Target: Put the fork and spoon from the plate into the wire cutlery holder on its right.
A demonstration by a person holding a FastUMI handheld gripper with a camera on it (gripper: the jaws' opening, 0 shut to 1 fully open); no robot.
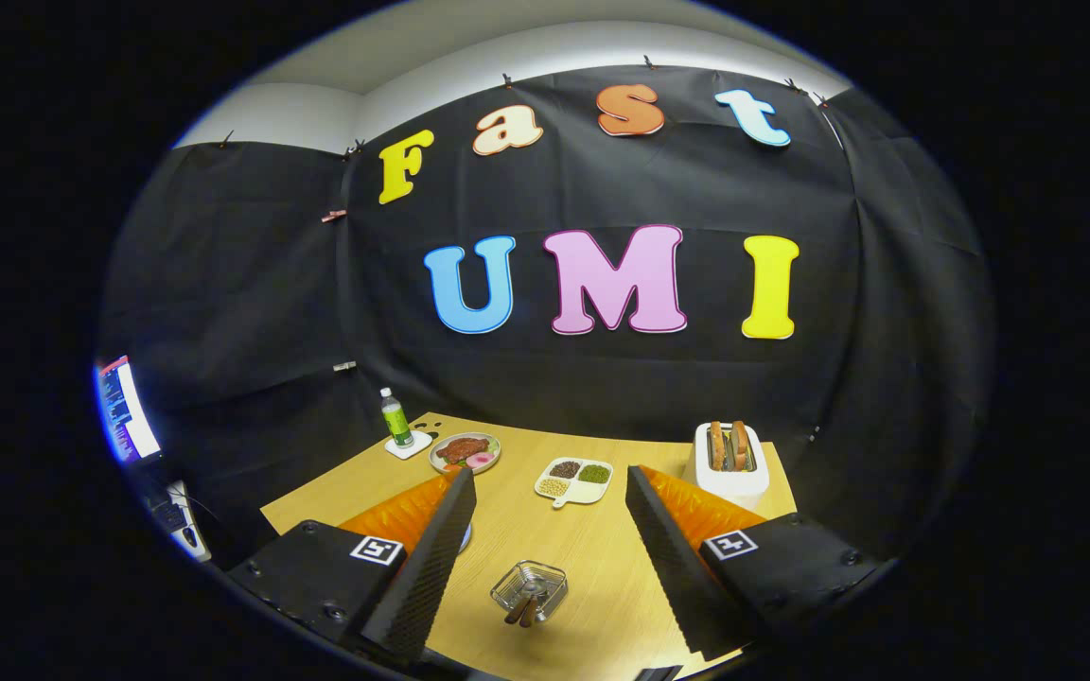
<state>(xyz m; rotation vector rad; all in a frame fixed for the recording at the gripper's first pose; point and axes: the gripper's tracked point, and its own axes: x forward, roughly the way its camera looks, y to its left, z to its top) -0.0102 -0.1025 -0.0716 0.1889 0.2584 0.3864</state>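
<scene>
Above table (592,549), gripper (550,487) agape.

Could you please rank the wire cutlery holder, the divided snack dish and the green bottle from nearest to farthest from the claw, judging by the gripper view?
The claw is open.
1. Wire cutlery holder: between the fingers, on the table, handles inside.
2. Divided snack dish: just ahead of the fingertips, mid-table.
3. Green bottle: farthest, at the table's back left, on a white coaster beside the food plate.

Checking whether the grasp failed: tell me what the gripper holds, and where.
Nothing. The gripper is open, its fingers wide apart above the wire cutlery holder, which has two handles in it.
</scene>
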